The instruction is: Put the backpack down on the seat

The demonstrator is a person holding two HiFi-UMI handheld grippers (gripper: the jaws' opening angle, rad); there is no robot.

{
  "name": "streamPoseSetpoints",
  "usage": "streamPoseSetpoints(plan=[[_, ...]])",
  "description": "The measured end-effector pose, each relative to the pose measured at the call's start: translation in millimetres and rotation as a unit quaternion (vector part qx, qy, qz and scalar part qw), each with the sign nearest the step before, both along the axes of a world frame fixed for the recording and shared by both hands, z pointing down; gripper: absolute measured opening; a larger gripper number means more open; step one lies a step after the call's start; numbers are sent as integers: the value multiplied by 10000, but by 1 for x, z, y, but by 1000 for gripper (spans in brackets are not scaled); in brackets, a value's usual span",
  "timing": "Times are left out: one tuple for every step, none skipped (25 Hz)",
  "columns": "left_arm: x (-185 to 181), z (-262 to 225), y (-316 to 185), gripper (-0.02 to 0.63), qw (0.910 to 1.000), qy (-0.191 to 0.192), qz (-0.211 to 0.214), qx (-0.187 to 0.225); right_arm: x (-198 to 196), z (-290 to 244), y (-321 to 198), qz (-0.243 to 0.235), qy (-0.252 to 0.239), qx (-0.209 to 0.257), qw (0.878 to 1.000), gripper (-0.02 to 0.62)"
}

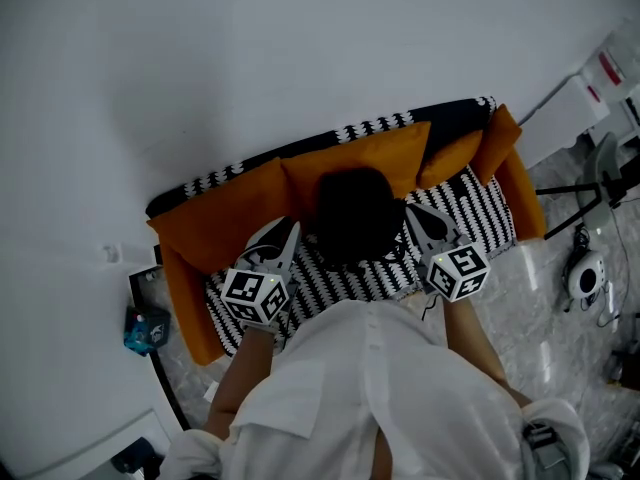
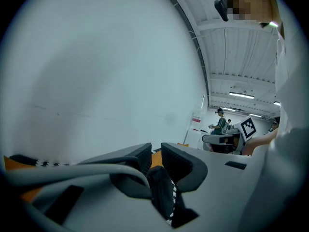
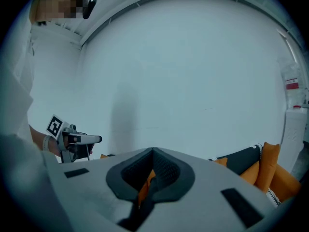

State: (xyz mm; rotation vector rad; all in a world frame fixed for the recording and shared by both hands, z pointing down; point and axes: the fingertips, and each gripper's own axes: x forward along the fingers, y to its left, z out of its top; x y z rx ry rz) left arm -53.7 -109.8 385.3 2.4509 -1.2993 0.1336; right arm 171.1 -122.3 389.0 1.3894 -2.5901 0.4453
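A black backpack (image 1: 353, 211) sits in the middle of the sofa, over the black-and-white striped seat (image 1: 480, 213) and against the orange back cushions (image 1: 235, 208). Whether it rests on the seat I cannot tell. My left gripper (image 1: 290, 226) is at its left side and my right gripper (image 1: 412, 211) at its right. In the left gripper view the left gripper (image 2: 155, 151) has its jaws closed on a black strap (image 2: 163, 197). The right gripper (image 3: 153, 153) has its tips together, with a dark strap (image 3: 144, 204) running down from the hollow behind them.
The white wall (image 1: 250, 58) rises behind the sofa. A blue object (image 1: 147, 328) lies on the floor at the sofa's left end. A black stand (image 1: 590, 200), a white device (image 1: 586, 274) and white boxes (image 1: 590, 93) are on the right. The person's white shirt (image 1: 380, 398) fills the lower part of the head view.
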Motion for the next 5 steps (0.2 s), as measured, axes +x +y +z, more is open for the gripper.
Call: streamPoseSetpoints(plan=[[2,0,1,81,10000,9,16,0,1,1,1,2,-2,-8,10000,17],[3,0,3,81,10000,17,32,-3,1,2,3,5,-5,-17,10000,17],[4,1,4,81,10000,23,49,-8,1,2,5,9,-8,-25,10000,17],[5,1,6,81,10000,27,65,-14,1,3,7,13,-12,-33,10000,17],[6,1,8,81,10000,31,80,-20,1,4,9,17,-16,-41,10000,17]])
